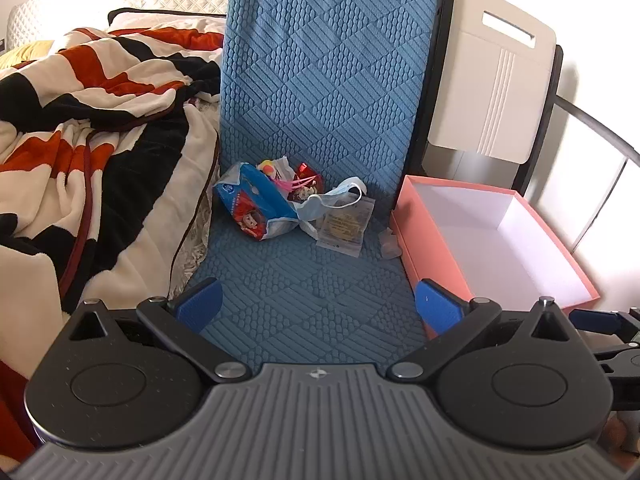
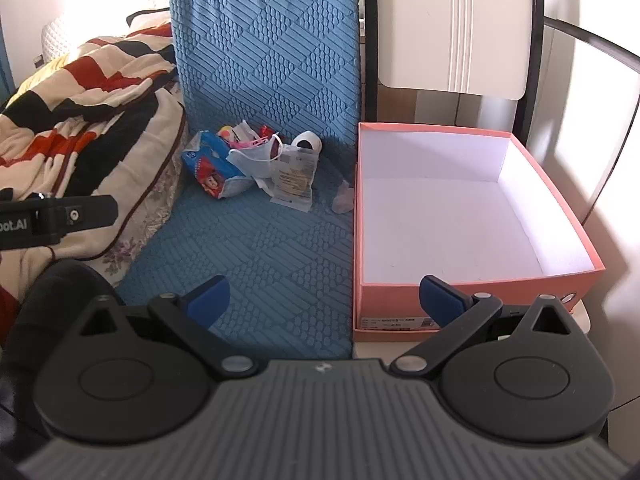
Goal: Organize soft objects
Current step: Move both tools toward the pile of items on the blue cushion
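My left claw (image 1: 318,306) is wide open and holds nothing. My right claw (image 2: 324,300) is wide open too, and nothing is in it. Both hang over the near end of the blue mat (image 1: 312,304), and I will use the mat to say where things are.

The mat is soft and bumpy, with squares of dots and squares of lines. The near part of it is bare, so there is lots of room between my claws and the pile. Its left edge meets a fluffy blanket (image 1: 92,120) in cream, black and red. Its right edge touches the pink box (image 2: 476,204), which has straight card walls and a white inside. The box is open on top and has nothing in it.

Farther along the mat, close to where it bends up, lies the pile of soft things. There is a crinkly blue packet (image 1: 252,208) with a red picture, a light blue face mask (image 1: 340,198) with white loops, and a flat clear packet (image 1: 346,226) just nearer than the mask. Small pink and red bits (image 1: 300,180) poke out behind them. A little crumpled clear scrap (image 2: 343,198) sits by the box wall.

Past the pile, the mat stands up like a chair back. Right of it is a cream hard panel (image 1: 492,80) with a slot.
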Available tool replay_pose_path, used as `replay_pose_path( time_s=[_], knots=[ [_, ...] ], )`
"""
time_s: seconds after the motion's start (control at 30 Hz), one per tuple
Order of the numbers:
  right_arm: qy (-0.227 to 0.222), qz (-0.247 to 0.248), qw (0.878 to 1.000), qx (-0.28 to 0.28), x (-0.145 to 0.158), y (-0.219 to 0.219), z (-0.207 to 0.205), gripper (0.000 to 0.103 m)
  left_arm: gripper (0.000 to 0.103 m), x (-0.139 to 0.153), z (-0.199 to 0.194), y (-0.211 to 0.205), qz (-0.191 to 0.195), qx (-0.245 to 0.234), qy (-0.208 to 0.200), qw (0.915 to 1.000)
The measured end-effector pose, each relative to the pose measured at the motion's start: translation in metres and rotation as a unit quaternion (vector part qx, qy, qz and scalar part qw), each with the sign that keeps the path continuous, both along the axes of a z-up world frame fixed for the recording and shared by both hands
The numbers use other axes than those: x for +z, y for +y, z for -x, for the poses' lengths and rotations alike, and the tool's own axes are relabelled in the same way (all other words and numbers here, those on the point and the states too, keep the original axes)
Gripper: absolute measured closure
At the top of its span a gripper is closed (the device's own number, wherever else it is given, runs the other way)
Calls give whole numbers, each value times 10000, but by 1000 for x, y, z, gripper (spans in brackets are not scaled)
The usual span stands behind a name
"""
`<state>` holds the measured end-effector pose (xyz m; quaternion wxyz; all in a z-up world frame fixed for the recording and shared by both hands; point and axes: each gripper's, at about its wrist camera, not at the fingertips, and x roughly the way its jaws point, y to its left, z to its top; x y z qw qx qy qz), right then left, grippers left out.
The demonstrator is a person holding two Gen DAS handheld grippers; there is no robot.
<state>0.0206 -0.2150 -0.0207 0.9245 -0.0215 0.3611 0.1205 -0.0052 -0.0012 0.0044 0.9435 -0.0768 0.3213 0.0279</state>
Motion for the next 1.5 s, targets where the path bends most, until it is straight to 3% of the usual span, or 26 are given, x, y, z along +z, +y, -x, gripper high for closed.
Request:
replay_pose_path(
  time_s=[1.5],
  knots=[
    [85,-78,9999,42,-13,9,-12,0,0,-4,-16,-4,96,-15,-79,9999]
  ],
)
